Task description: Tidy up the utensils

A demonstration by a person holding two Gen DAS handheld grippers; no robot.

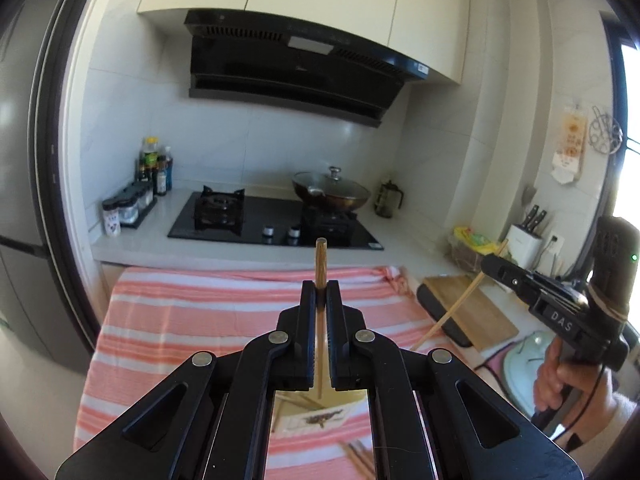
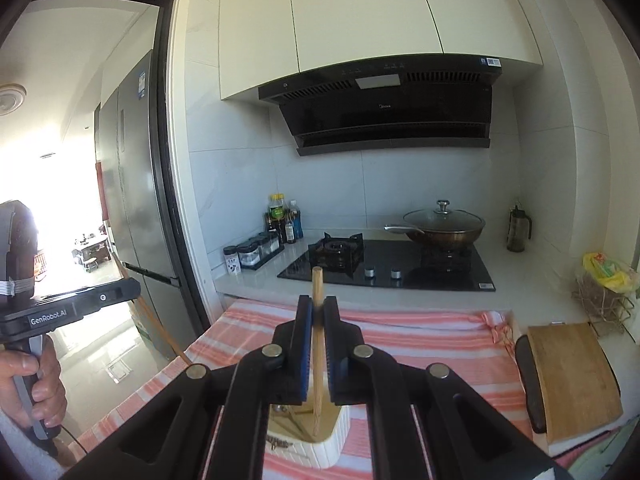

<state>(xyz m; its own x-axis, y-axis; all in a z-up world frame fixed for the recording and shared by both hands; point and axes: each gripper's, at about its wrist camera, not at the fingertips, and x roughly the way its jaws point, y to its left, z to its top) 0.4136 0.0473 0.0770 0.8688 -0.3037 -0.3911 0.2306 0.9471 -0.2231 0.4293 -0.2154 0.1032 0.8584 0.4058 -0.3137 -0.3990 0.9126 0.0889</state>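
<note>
My left gripper [image 1: 321,286] is shut on a wooden chopstick [image 1: 320,258] that stands upright above the pink striped cloth [image 1: 200,312]. My right gripper [image 2: 317,302] is shut on another wooden chopstick [image 2: 317,284], whose lower end hangs over the cream ribbed utensil holder [image 2: 320,446]. The holder has several chopsticks inside. The holder's top [image 1: 316,414] shows below my left jaws, with loose chopsticks [image 1: 356,458] on the cloth beside it. The right gripper [image 1: 490,264] shows in the left wrist view with its chopstick [image 1: 456,308] slanting down. The left gripper [image 2: 134,286] shows at the left of the right wrist view.
A black gas hob [image 2: 384,268] with a lidded wok [image 2: 444,228] stands behind the cloth. Spice jars and sauce bottles [image 2: 260,244] stand at the back left. A wooden cutting board [image 2: 572,376] lies to the right. A fridge [image 2: 132,200] stands at the left. A knife block [image 1: 524,236] stands at the far right.
</note>
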